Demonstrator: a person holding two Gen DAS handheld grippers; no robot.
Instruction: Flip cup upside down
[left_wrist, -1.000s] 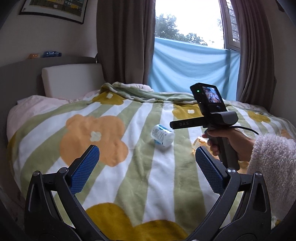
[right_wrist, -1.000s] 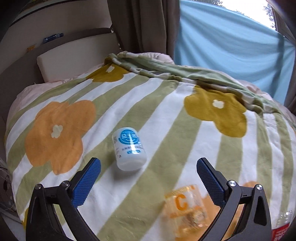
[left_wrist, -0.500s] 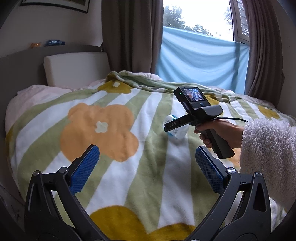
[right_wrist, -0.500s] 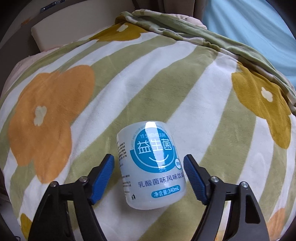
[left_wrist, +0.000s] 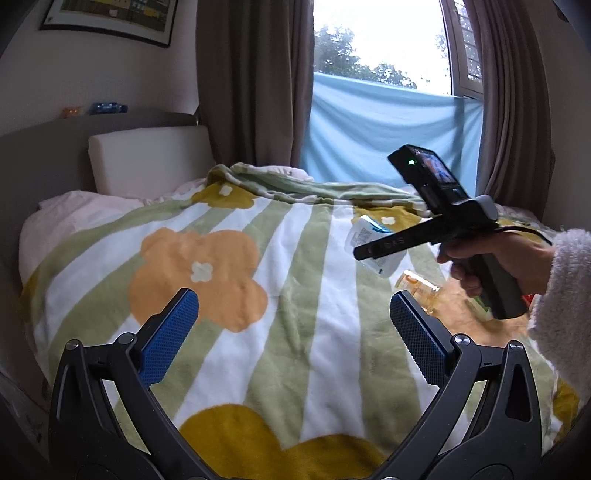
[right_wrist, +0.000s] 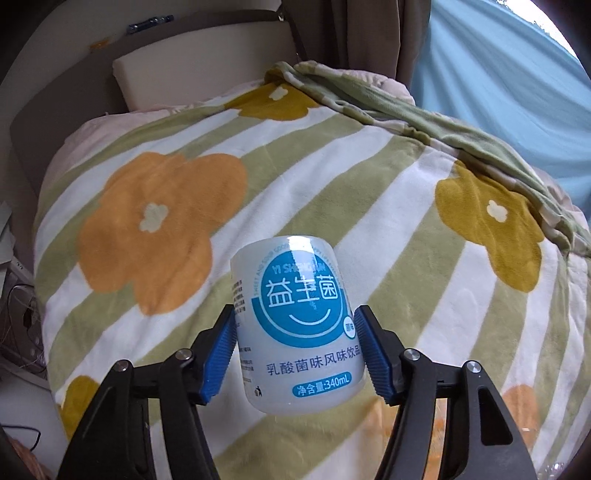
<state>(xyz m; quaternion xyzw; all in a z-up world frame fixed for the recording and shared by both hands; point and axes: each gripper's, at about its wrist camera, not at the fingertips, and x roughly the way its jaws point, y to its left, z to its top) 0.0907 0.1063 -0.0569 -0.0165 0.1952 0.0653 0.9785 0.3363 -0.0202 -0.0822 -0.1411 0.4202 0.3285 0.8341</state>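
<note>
The cup (right_wrist: 297, 325) is a white plastic one with a blue round label. My right gripper (right_wrist: 295, 350) is shut on its sides and holds it in the air above the flowered blanket (right_wrist: 155, 229). In the left wrist view the same cup (left_wrist: 373, 245) shows tilted behind the right gripper (left_wrist: 364, 253), which a hand (left_wrist: 495, 254) in a fluffy white sleeve carries. My left gripper (left_wrist: 293, 325) hangs open low over the blanket (left_wrist: 229, 266), well short of the cup, with nothing between its blue pads.
A clear orange-labelled container (left_wrist: 419, 286) lies on the blanket under the right gripper. A white pillow (left_wrist: 147, 164) leans on the grey headboard (left_wrist: 40, 155) at the back left. Brown curtains (left_wrist: 251, 81) and a blue sheet (left_wrist: 384, 125) hang behind the bed.
My right gripper has closed on the cup and lifted it off the blanket, up and to the right. The left gripper stays open and has barely shifted.
</note>
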